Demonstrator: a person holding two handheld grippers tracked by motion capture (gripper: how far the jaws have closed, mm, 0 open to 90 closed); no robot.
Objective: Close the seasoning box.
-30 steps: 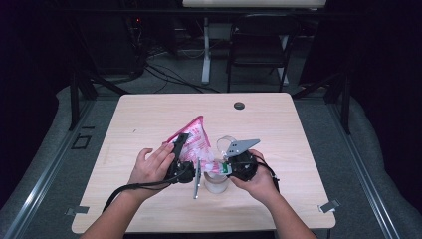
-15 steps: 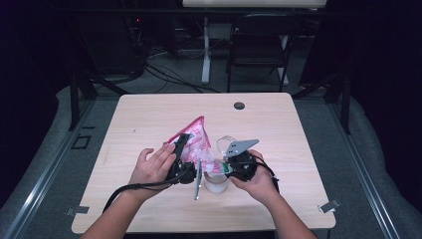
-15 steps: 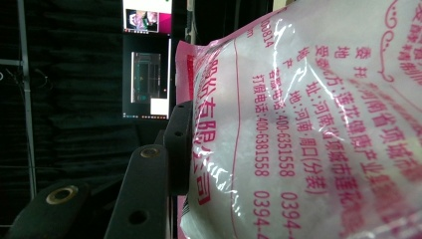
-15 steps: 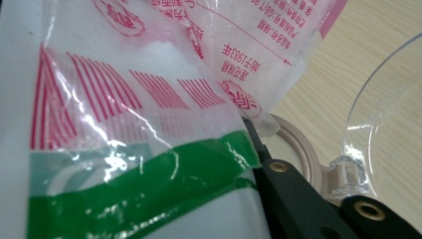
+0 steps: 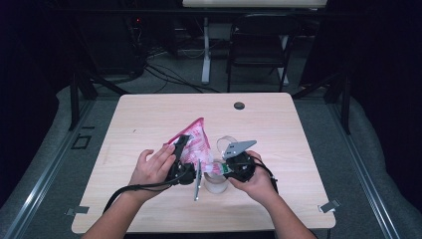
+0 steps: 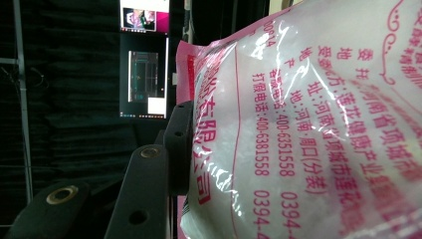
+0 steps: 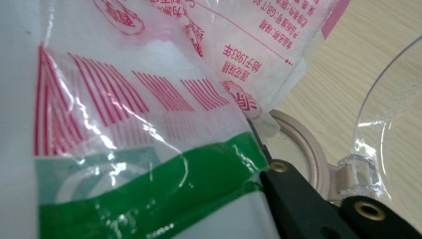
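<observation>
A pink and white plastic bag of white granules (image 5: 195,139) is held tilted over the table (image 5: 298,129), pink top corner up. My left gripper (image 5: 180,149) is shut on its upper side; one black jaw presses the bag (image 6: 308,124) edge, the other is hidden behind it. My right gripper (image 5: 226,168) is shut on the lower end, where a green band crosses the bag (image 7: 149,124). Under that end stands a clear jar (image 5: 216,183) with a beige rim (image 7: 303,149). Its clear hinged lid (image 7: 388,124) stands open.
A black round grommet (image 5: 239,105) sits near the table's far edge. A dark folding chair (image 5: 259,50) stands behind the table. A lit screen (image 6: 144,59) hangs in the dark background. Bare wood lies to both sides of the hands.
</observation>
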